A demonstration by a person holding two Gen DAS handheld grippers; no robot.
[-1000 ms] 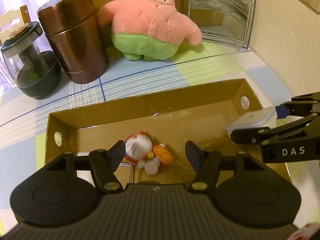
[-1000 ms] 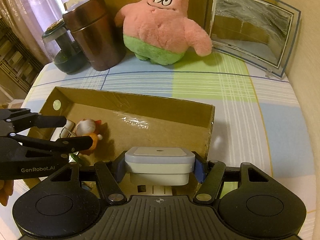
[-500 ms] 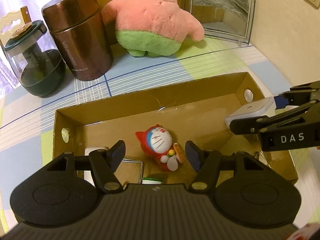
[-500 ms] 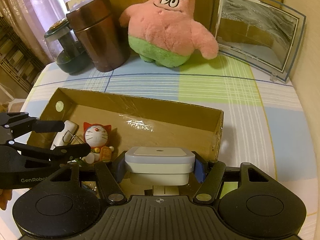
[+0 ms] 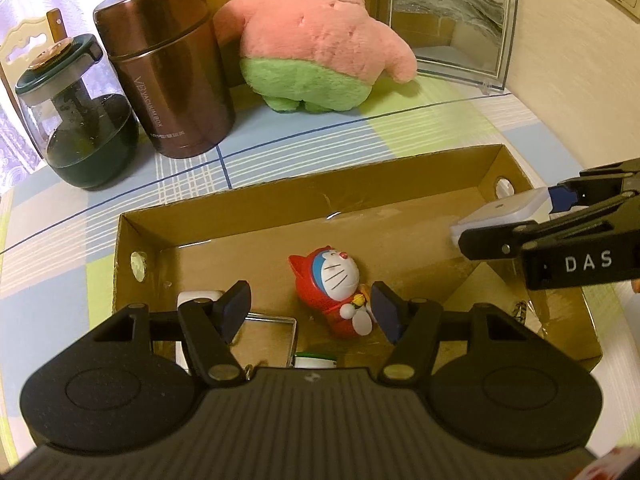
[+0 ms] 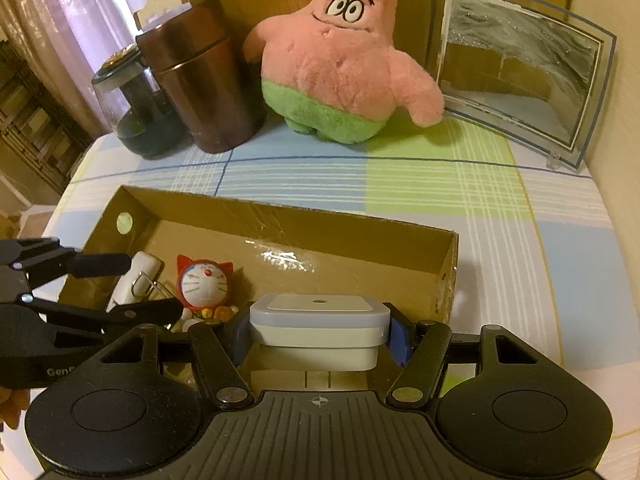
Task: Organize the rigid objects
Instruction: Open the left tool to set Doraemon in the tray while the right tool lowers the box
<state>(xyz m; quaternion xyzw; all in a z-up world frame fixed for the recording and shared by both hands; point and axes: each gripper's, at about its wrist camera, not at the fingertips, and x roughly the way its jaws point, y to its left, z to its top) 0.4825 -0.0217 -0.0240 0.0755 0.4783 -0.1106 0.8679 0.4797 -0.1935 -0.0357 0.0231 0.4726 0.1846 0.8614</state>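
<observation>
Box (image 5: 360, 184) sits further off in the left view than a second ago: left gripper (image 5: 310, 312) has backed up, jaws released and empty, leaving the Doraemon toy (image 5: 336, 284) dropped inside. So that item is done. The toy lies on its back, face up, long axis diagonal, head toward the far-left wall. Right gripper (image 6: 320, 334) is clenched on the white block (image 6: 320, 320), level, long side across the jaws, over the box's near right end; likely next in.

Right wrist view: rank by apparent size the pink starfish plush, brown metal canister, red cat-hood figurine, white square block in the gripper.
1. Pink starfish plush
2. Brown metal canister
3. White square block, held closest to the camera, so its rank is inflated
4. Red cat-hood figurine
</observation>
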